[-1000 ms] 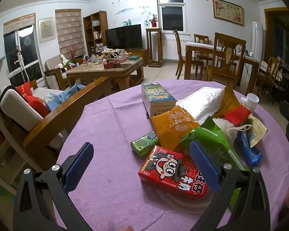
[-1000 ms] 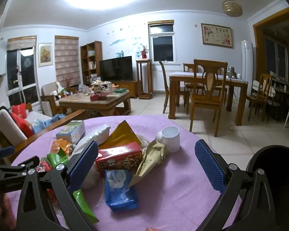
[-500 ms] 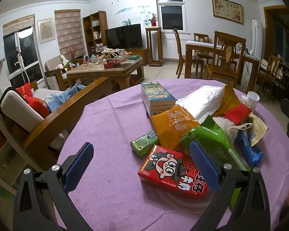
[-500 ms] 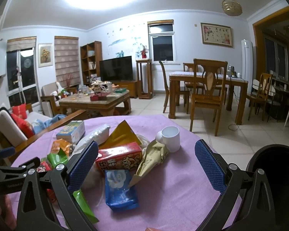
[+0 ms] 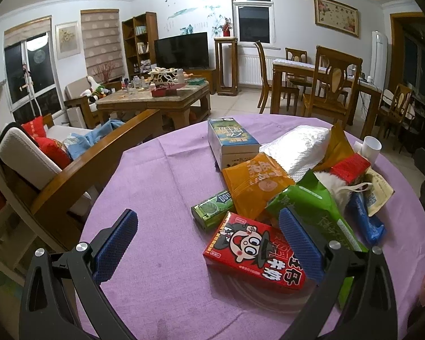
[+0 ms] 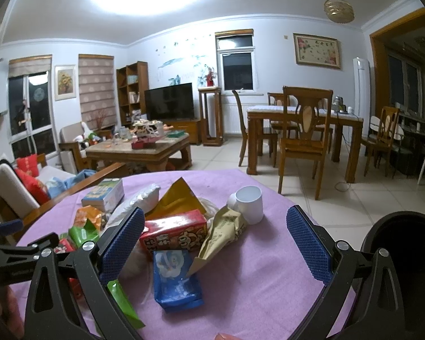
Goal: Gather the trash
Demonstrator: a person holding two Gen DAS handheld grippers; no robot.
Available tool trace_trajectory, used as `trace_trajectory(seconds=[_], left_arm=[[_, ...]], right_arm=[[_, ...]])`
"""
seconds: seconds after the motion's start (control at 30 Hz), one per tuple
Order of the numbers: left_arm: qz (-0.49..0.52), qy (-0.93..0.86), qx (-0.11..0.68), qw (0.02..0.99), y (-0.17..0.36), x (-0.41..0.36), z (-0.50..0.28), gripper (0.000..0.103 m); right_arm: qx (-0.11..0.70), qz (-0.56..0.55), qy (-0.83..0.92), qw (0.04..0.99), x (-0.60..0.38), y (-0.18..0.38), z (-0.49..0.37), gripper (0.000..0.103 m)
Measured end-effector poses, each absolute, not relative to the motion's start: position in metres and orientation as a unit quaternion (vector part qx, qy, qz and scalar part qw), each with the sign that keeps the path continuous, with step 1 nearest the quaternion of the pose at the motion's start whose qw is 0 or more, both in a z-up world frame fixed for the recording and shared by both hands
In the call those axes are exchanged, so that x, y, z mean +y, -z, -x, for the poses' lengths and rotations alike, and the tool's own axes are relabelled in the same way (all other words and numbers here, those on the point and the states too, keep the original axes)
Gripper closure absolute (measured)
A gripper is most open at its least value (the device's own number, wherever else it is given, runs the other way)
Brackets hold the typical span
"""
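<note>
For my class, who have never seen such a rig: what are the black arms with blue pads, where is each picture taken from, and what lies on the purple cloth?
A person holds two hand-held grippers, each carrying a camera looking along its fingers. The left gripper and right gripper are both open, holding nothing. On the purple tablecloth lies a litter pile: a red cartoon carton, an orange packet, a blue packet, a white cup. The black bin stands beside the table.

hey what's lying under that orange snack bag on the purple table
The orange snack bag overlaps one end of the small green box and an edge of the green packet. Purple tablecloth surrounds them. Whatever lies beneath the bag's middle is covered.
</note>
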State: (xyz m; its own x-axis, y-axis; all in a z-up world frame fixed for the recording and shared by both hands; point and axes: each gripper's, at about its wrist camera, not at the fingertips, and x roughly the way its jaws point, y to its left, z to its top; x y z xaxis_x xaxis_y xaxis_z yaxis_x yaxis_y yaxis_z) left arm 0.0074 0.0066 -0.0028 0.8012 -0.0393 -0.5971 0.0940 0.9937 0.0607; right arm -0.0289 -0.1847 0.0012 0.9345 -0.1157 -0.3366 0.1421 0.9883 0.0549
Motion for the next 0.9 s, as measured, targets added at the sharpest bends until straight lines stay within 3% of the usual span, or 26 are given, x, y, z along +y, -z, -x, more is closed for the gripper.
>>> trace_trajectory(seconds=[0.3,0.47,0.57,0.7,0.9], left_arm=[[-0.045,0.036,0.311,0.949,0.002,0.008,-0.009,0.004],[0.005,0.102,0.313,0.944,-0.002,0.021,-0.014,0.004],[0.019,0.133,0.312,0.940,-0.022,0.032,-0.033,0.004],[0.003,0.152,0.360,0.920,-0.038,0.026,-0.092,0.004],[0.005,0.164,0.465,0.870,-0.004,-0.006,-0.185,0.004]], right_arm=[[0.171,-0.041,0.063,0.983,-0.186,-0.001,0.028,0.004],[0.257,-0.060,-0.004,0.965,-0.189,0.010,0.012,0.004],[0.262,-0.094,-0.058,0.959,-0.197,0.011,0.021,0.004],[0.270,-0.094,-0.101,0.953,-0.193,0.014,0.032,0.004],[0.297,-0.070,-0.148,0.941,-0.175,0.018,0.040,0.007]])
